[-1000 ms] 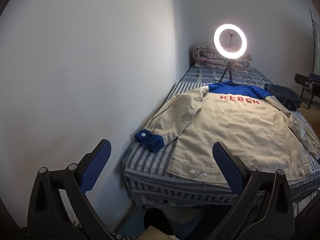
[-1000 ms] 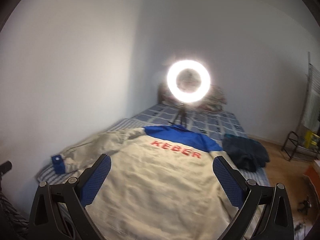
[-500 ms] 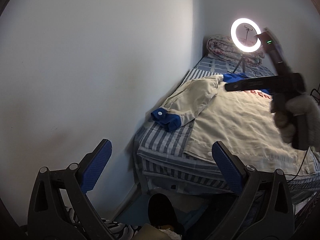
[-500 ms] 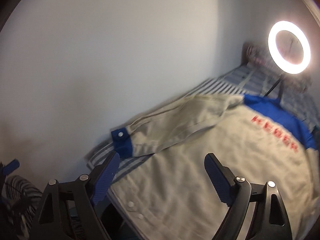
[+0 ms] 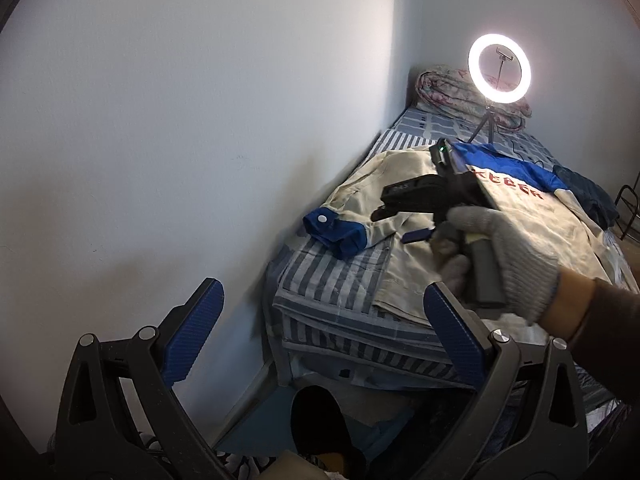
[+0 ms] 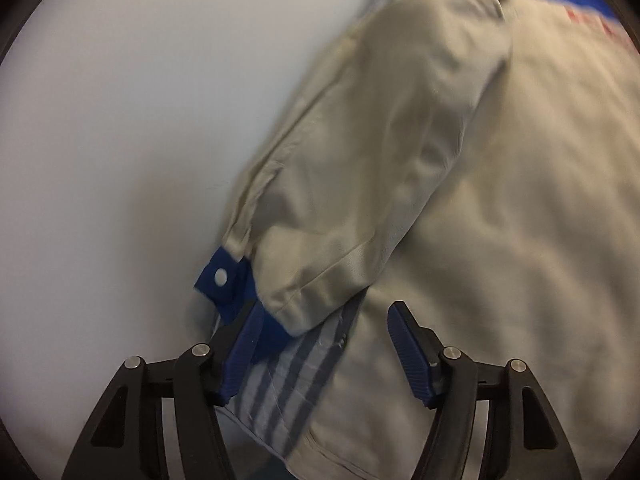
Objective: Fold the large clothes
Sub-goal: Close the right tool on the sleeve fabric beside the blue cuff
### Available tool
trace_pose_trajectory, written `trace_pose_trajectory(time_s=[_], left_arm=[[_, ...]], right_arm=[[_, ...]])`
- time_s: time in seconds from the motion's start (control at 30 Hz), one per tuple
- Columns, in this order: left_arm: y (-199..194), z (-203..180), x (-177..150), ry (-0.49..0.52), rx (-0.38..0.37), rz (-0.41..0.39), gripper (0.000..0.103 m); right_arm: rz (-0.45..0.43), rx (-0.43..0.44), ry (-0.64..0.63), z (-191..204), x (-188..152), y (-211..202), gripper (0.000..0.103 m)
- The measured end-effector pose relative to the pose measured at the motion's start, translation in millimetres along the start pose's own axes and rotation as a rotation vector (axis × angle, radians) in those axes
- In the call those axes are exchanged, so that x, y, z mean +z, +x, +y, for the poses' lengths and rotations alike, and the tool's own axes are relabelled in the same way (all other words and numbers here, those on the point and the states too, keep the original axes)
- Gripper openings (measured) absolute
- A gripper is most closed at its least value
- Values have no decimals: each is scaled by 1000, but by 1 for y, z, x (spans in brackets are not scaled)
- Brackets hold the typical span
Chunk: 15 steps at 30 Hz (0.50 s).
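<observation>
A beige jacket (image 5: 532, 232) with a blue yoke and red lettering lies back-up on the striped bed (image 5: 340, 276). Its left sleeve (image 5: 372, 196) lies along the wall side and ends in a blue cuff (image 5: 332, 232). My left gripper (image 5: 316, 328) is open and empty, held back off the bed's foot corner. My right gripper (image 6: 324, 344) is open, low over the sleeve (image 6: 360, 184), with its left finger beside the blue cuff (image 6: 224, 280). The left wrist view shows the right gripper (image 5: 404, 224), held in a gloved hand, above the sleeve end.
A white wall (image 5: 180, 140) runs close along the bed's left side. A lit ring light (image 5: 499, 68) on a tripod stands on the bed's far end before a rolled quilt (image 5: 444, 88). Dark clothing (image 5: 588, 196) lies at the jacket's right.
My right gripper has swung left and down from over the jacket's back to the left sleeve cuff, with its fingers a little closer together. My left gripper has drawn back and turned left.
</observation>
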State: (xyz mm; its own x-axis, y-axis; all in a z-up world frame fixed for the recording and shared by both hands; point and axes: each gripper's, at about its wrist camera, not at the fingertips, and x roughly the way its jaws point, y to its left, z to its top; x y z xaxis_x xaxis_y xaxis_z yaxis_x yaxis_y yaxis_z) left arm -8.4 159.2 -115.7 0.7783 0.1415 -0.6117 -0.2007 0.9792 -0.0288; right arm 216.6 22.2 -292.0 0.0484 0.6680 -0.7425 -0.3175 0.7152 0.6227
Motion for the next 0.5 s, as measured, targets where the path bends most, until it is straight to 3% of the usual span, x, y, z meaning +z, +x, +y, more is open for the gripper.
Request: trace_pose_trajectory(time_s=[0.2, 0.3, 0.33, 0.37, 0.43, 0.5], left_arm=[[12, -2, 1, 9, -5, 24, 102], [17, -4, 2, 14, -9, 29, 102], [17, -5, 3, 17, -9, 28, 102], [18, -6, 4, 22, -7, 26, 102], [19, -7, 6, 31, -3, 19, 102], [19, -9, 8, 45, 11, 11, 102]], right_arm=[[-28, 6, 17, 10, 10, 8, 64], [-7, -33, -21, 19, 13, 18, 45], [3, -42, -28, 20, 13, 21, 30], [8, -41, -31, 20, 13, 21, 22], [7, -26, -41, 19, 13, 15, 10], [-2, -7, -59, 18, 9, 7, 5]])
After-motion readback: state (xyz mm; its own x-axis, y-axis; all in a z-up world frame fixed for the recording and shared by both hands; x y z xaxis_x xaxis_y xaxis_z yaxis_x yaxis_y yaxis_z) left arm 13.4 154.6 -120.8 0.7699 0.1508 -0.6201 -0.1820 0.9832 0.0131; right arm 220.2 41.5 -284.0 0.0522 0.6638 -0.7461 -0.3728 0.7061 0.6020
